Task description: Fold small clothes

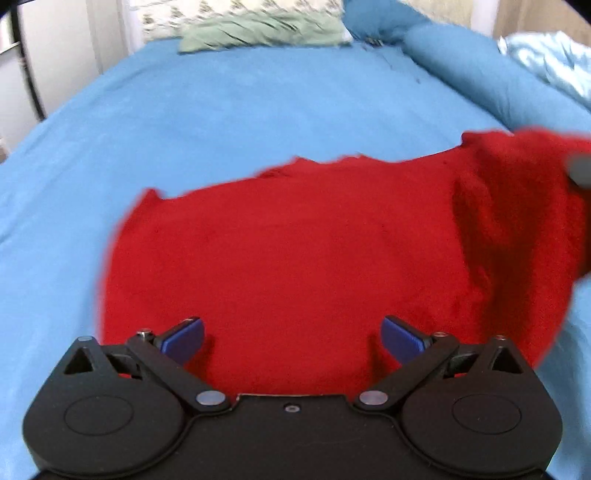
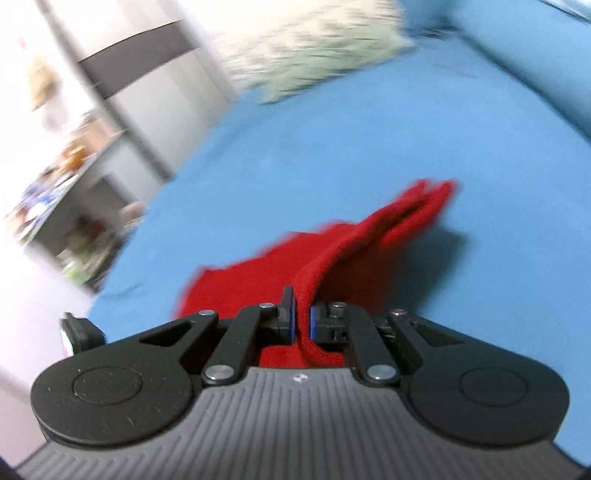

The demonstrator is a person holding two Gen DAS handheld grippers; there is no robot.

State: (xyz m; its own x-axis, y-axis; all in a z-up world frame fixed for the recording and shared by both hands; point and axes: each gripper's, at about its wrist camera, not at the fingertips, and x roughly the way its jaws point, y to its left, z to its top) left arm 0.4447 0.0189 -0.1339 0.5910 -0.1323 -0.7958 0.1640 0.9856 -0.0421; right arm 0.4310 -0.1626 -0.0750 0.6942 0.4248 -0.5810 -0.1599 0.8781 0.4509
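Note:
A small red garment [image 1: 295, 251] lies spread on a blue bedsheet [image 1: 221, 118]. My left gripper [image 1: 291, 338] is open, its blue pads wide apart just above the garment's near edge, holding nothing. The garment's right side is lifted and bunched in the left wrist view. My right gripper [image 2: 303, 321] is shut on an edge of the red garment [image 2: 351, 251] and holds it raised above the sheet [image 2: 332, 147], with the cloth draping away in a fold. Both views are motion-blurred.
A green and white patterned pillow [image 1: 258, 26] lies at the head of the bed. A rolled blue blanket [image 1: 480, 74] runs along the right side. A cluttered shelf [image 2: 66, 177] and a wall stand left of the bed.

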